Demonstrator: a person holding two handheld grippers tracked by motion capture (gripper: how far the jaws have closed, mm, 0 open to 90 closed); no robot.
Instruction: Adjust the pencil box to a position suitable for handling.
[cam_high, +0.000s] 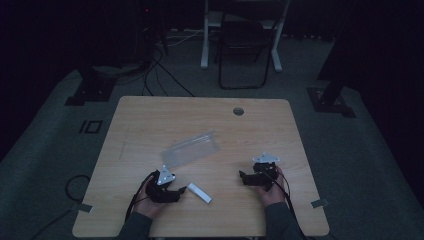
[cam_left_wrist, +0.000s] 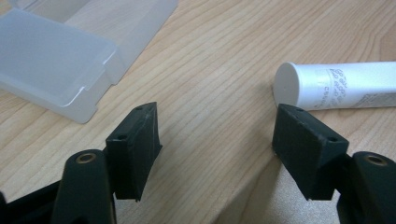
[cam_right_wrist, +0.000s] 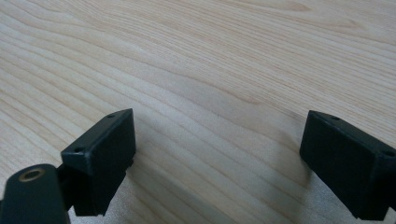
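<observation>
Work in hand: pickup of the white tube (cam_high: 199, 192), L side.

1. Tube position. Lies flat on the wooden table (cam_high: 150, 115), near the front edge, just beside the left gripper (cam_high: 177, 194) and apart from the clear plastic box (cam_high: 192, 149), which sits further back toward table centre. In the left gripper view the tube (cam_left_wrist: 341, 86) is at approx. 1 o'clock from the jaw gap, its round cap end just beyond the jaw on that side; contact can't be confirmed.

2. Long axis. In the high view the tube runs approx. 10-to-4 o'clock. In the left gripper view it runs roughly crosswise, 9-to-3, cap end toward the gap. Judgement: the jaws need to shift toward 1-2 o'clock and bracket the barrel across its short dimension, not end-on.

3. Nearer hand. L gripper is nearest by far; right gripper (cam_high: 246, 178) is well apart at the tube's 2 o'clock, over bare table.

4. Jaw state. L: wide apart, nothing between the jaws. R (cam_right_wrist: 217, 154): wide apart, bare wood grain under the gap.

5. Hand pose. Both forearms enter from 6 o'clock. L gripper held low, jaws pointing approx. 3 o'clock; R jaws point approx. 9 o'clock, low, idle.

6. Risk (est.): smooth round barrel may roll off if nudged by one jaw first.
</observation>
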